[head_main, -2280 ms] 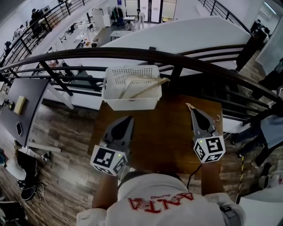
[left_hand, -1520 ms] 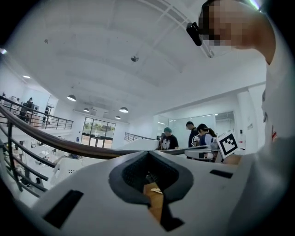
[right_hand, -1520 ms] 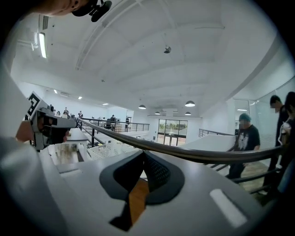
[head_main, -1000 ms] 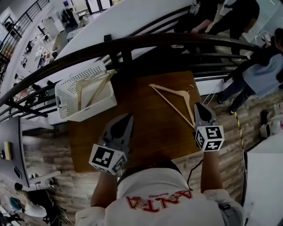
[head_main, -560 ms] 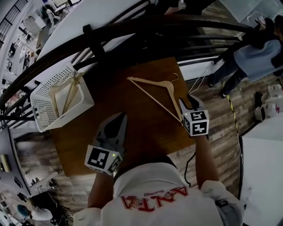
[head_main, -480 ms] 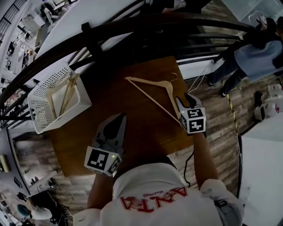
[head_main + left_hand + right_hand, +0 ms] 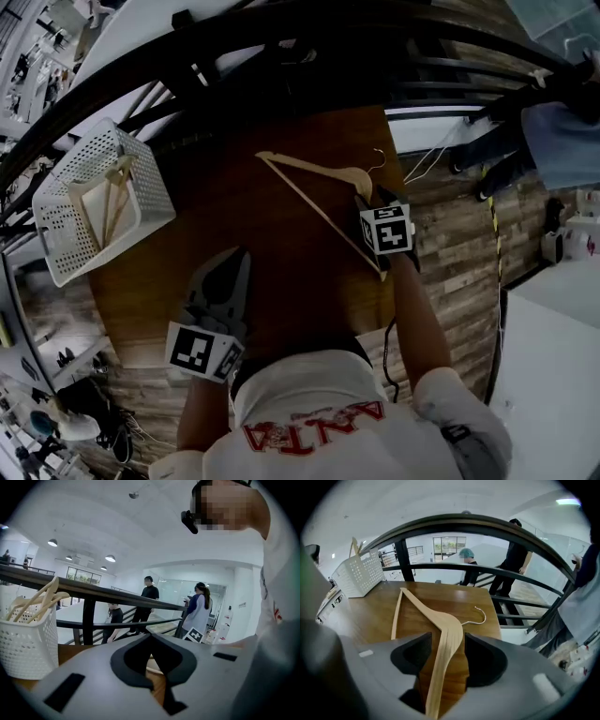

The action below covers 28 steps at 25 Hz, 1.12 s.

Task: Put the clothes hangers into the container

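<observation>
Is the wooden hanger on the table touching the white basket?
Apart. The head view shows bare table between the wooden hanger and the white basket.

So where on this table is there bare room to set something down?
The table is bare between the basket and the hanger, ahead of the left gripper. The right side is crowded: the right gripper straddles the hanger there, jaws opening.
</observation>
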Tool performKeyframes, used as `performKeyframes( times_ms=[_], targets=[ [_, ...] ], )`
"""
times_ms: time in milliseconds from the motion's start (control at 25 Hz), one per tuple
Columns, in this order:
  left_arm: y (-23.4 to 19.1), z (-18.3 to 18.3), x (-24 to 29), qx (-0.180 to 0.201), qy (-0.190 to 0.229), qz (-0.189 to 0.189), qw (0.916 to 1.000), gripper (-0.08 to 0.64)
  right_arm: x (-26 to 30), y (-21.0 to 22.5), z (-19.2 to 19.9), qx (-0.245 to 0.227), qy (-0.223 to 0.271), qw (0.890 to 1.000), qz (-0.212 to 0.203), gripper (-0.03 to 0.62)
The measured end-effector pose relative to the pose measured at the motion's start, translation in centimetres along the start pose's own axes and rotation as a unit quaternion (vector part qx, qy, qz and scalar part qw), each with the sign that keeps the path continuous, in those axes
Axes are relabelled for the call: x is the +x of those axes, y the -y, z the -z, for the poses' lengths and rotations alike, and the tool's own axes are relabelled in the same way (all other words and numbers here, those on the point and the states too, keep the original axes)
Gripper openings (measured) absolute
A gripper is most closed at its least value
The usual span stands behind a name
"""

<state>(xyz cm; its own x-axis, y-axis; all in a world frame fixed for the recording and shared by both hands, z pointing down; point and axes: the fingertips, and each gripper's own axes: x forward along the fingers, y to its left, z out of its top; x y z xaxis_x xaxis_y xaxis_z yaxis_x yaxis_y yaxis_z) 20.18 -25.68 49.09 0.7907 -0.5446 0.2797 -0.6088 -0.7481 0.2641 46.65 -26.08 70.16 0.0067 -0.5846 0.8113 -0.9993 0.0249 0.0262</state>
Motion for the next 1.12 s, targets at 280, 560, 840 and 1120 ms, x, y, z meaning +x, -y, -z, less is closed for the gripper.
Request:
performKeyframes(
  times_ms=[280,560,840,1120],
  targets=[
    [-1.1,0.9,0.1,0.003,-0.006,-0.024,0.9997,0.009,3.2,0.5,1.2,0.007,-0.031,0.999,-0.003,0.199],
    [-0.7,1.1,-1.1,0.003,-0.005,-0.034,0.9994,0.009,2.6,-0.6,0.8,-0.025,-0.016,0.999,0.017,0.158],
    [-0.7,0.3,-3.4,0.013,0.01,-0.032,0.9993,0.009,-0.8,-2.0,-1.1,-0.058,0.039,0.997,0.038,0.156],
    [0.8,-1.9,-6.2,0.01,0.042,-0.031,0.9986,0.009,-9.0,-2.5,-4.0,-0.047,0.115,0.991,0.054,0.157]
  ],
)
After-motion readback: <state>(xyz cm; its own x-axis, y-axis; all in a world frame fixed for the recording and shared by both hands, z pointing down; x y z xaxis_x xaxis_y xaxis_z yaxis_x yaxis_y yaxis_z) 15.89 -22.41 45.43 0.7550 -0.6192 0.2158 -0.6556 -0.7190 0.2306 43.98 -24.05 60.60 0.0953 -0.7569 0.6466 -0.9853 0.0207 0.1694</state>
